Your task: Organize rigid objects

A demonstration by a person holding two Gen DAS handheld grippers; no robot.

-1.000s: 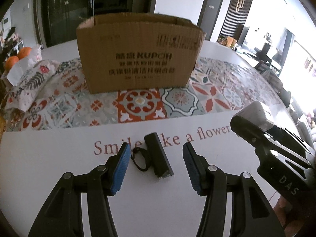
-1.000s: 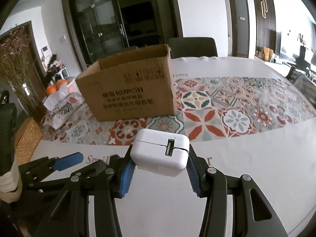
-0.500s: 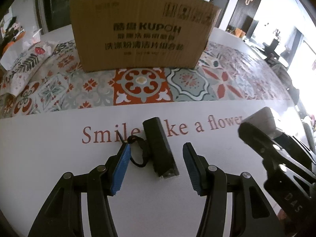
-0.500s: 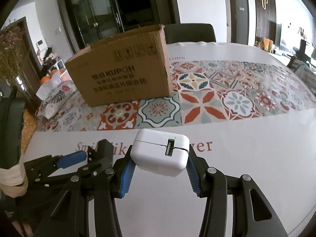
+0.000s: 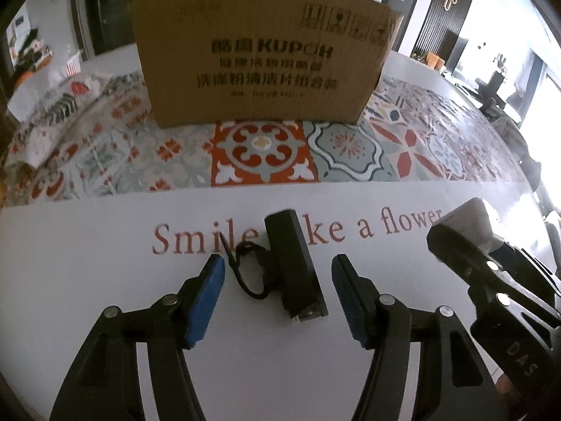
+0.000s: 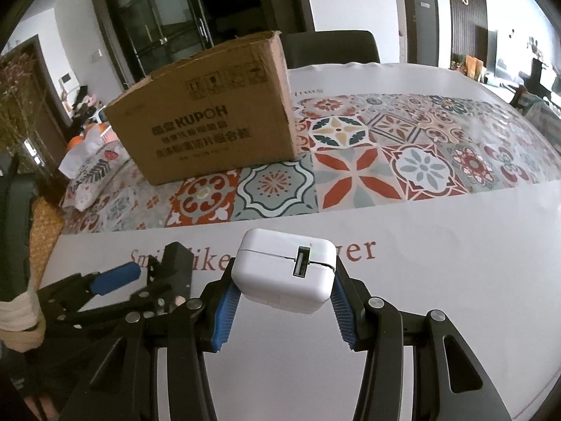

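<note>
A black rectangular device (image 5: 293, 263) with a short looped strap lies on the white table between the open fingers of my left gripper (image 5: 277, 291). The fingers stand either side of it without touching. It also shows in the right wrist view (image 6: 177, 263). My right gripper (image 6: 284, 301) is shut on a white USB charger block (image 6: 285, 273) and holds it above the table, to the right of the left gripper. The charger also shows in the left wrist view (image 5: 468, 221). A brown cardboard box (image 5: 263, 56) stands open-topped behind, on the patterned runner.
A patterned tile runner (image 6: 403, 161) crosses the table behind the red lettering. A floral pouch (image 6: 94, 179) and tissue lie left of the box, with oranges behind. A dark chair (image 6: 329, 47) stands beyond the table. The left gripper (image 6: 115, 277) shows in the right wrist view.
My left gripper has lowered and moved forward around the black device, still open. My right gripper has dropped closer to the table with the charger held.
</note>
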